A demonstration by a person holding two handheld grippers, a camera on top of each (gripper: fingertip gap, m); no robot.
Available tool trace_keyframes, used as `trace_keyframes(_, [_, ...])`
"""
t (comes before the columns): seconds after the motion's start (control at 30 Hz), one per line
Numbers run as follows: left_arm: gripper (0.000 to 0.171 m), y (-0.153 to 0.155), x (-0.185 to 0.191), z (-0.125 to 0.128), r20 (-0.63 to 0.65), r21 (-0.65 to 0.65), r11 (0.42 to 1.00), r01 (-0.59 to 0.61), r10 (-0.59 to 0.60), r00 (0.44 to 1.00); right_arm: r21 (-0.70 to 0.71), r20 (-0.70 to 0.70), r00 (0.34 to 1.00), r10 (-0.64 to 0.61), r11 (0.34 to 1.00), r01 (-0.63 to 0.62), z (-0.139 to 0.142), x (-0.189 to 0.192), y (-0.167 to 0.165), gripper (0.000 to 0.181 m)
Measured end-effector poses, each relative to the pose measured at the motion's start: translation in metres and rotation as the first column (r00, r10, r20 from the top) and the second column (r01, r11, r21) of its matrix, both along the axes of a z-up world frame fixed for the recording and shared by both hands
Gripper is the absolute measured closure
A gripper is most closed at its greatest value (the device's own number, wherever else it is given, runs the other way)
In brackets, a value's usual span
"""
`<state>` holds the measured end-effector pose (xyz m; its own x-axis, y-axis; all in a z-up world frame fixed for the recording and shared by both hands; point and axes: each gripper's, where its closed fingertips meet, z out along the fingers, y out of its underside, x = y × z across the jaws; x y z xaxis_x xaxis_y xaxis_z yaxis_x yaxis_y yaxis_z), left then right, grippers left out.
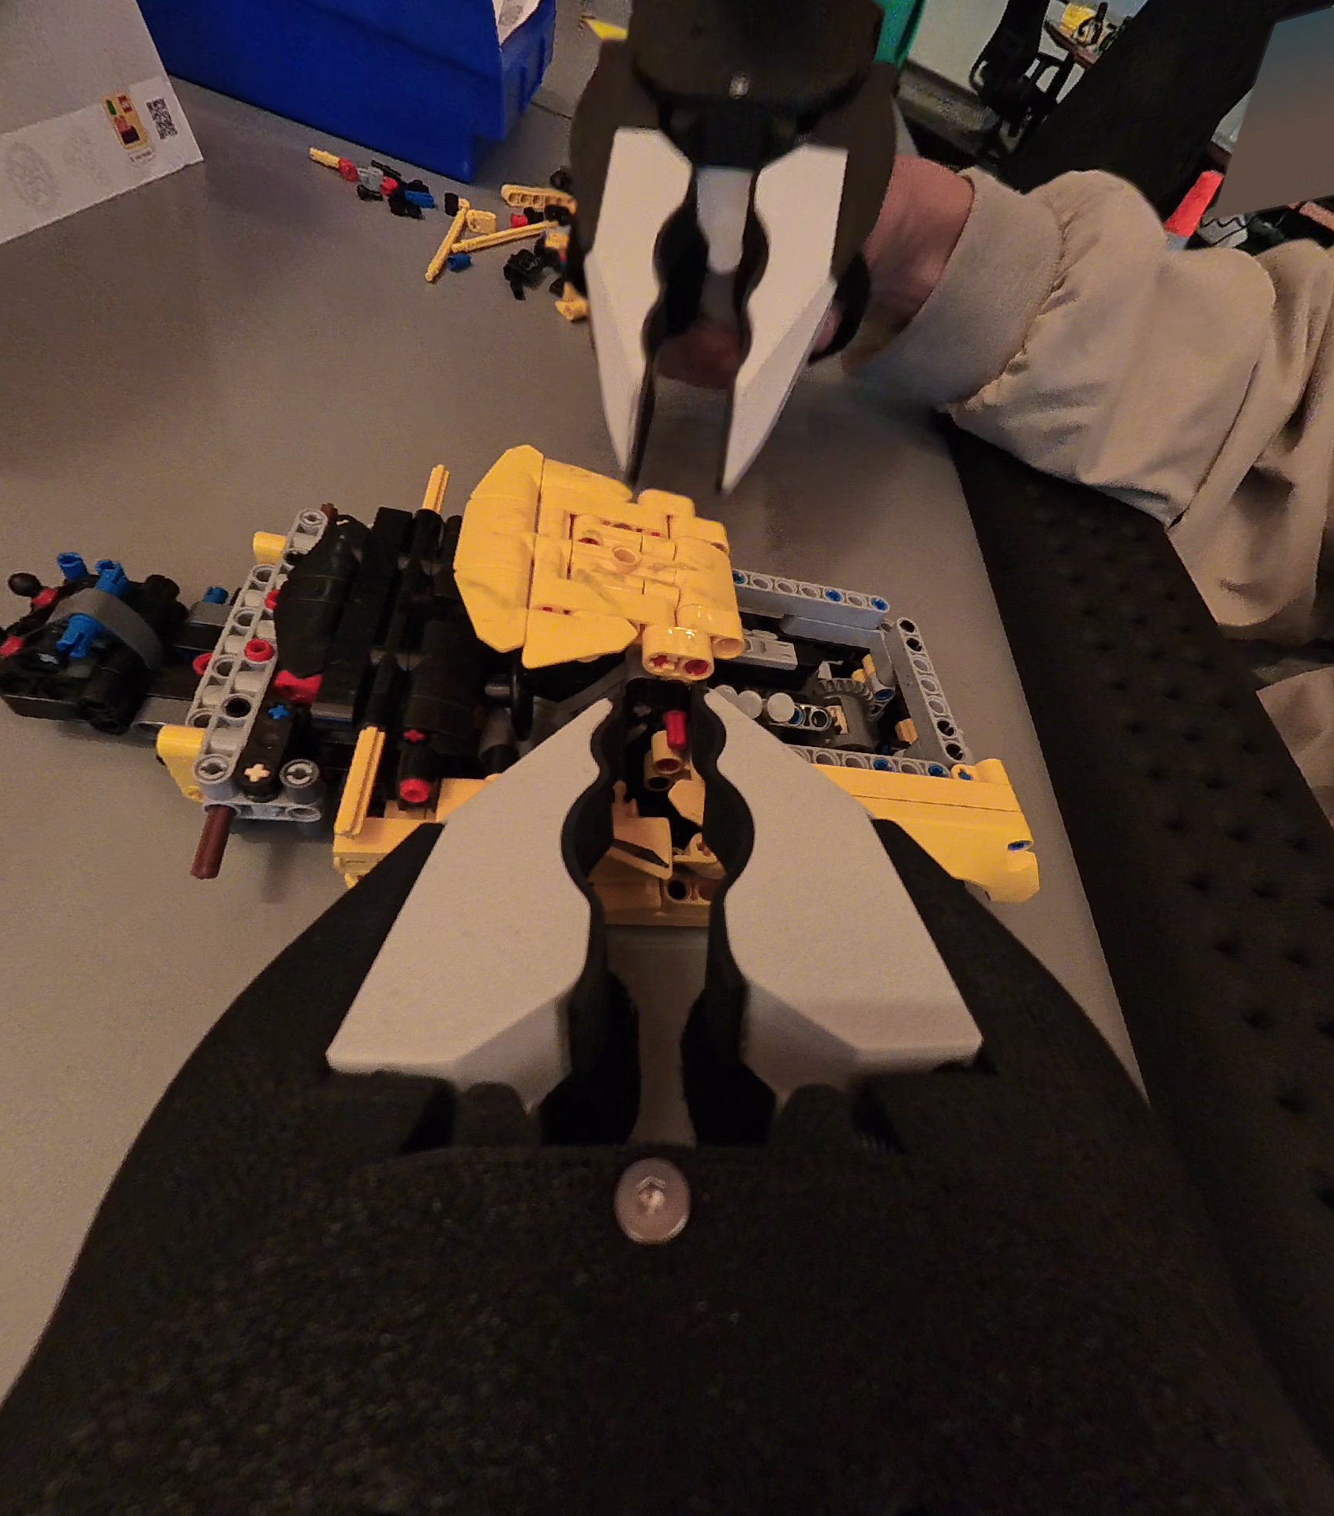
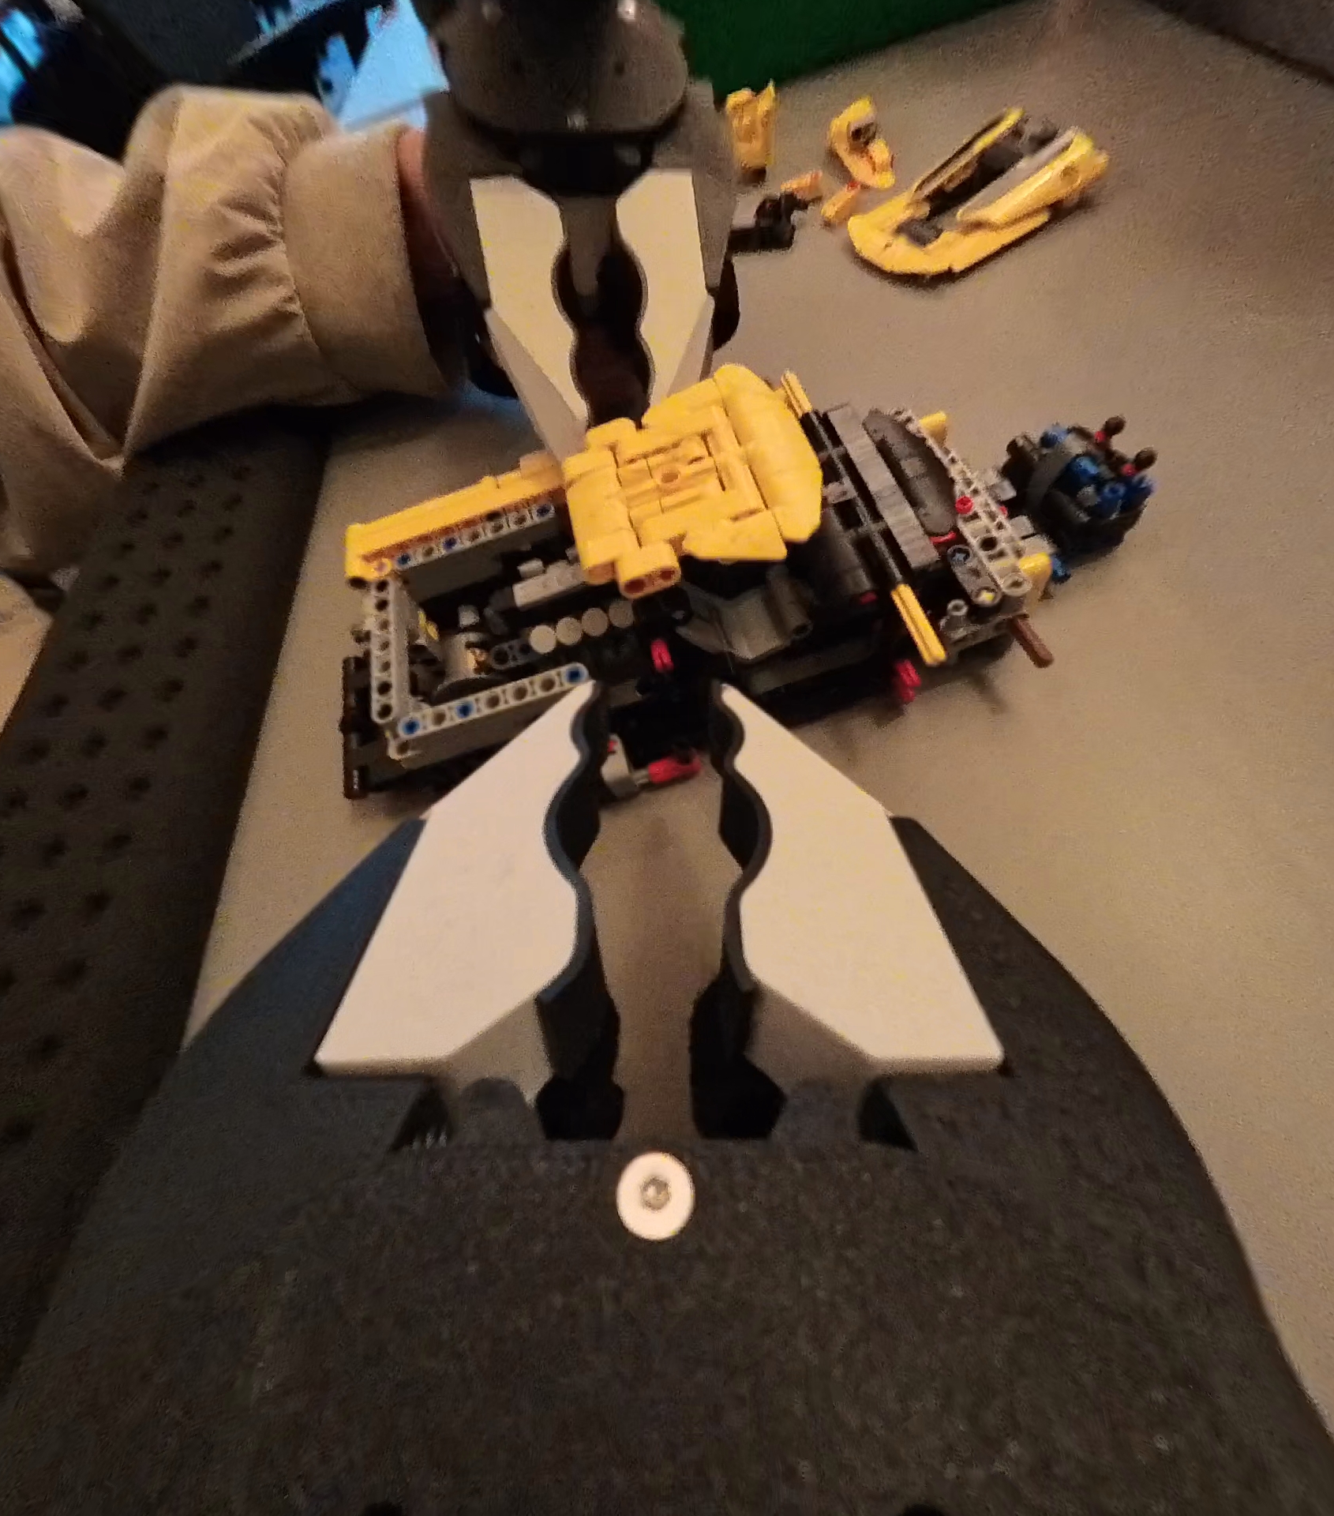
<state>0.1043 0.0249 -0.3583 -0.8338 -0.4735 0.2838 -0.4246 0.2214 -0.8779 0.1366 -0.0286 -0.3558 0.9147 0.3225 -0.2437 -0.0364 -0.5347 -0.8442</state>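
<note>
Right now my left gripper (image 1: 660,697) and right gripper (image 2: 657,685) both stand with their jaws apart, holding nothing, facing each other across the half-built yellow and black brick car chassis (image 1: 565,656) lying between them on the grey tabletop (image 1: 114,410). Beyond the right tongs' tips lie loose yellow body panels (image 2: 975,197); beyond the left tongs' tips, scattered small pieces (image 1: 467,221) and a blue bin (image 1: 368,74). A black perforated mat (image 1: 1221,820) edges the table beside a beige sleeve (image 1: 1139,328).
</note>
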Motion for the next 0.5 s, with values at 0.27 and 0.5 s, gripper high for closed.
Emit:
trace_keyframes(0.27, [0.158, -0.003, -0.001, 0.0, 0.0, 0.0, 1.0, 0.008, -0.008, 1.0, -0.007, -0.065, 0.996, 0.055, 0.998, -0.055, -0.01, -0.009, 0.015, 0.166])
trace_keyframes(0.5, [0.158, -0.005, -0.002, 0.0, 0.0, 0.0, 1.0, 0.018, -0.018, 1.0, -0.034, -0.059, 0.994, 0.094, 0.995, -0.096, -0.015, -0.016, 0.014, 0.176])
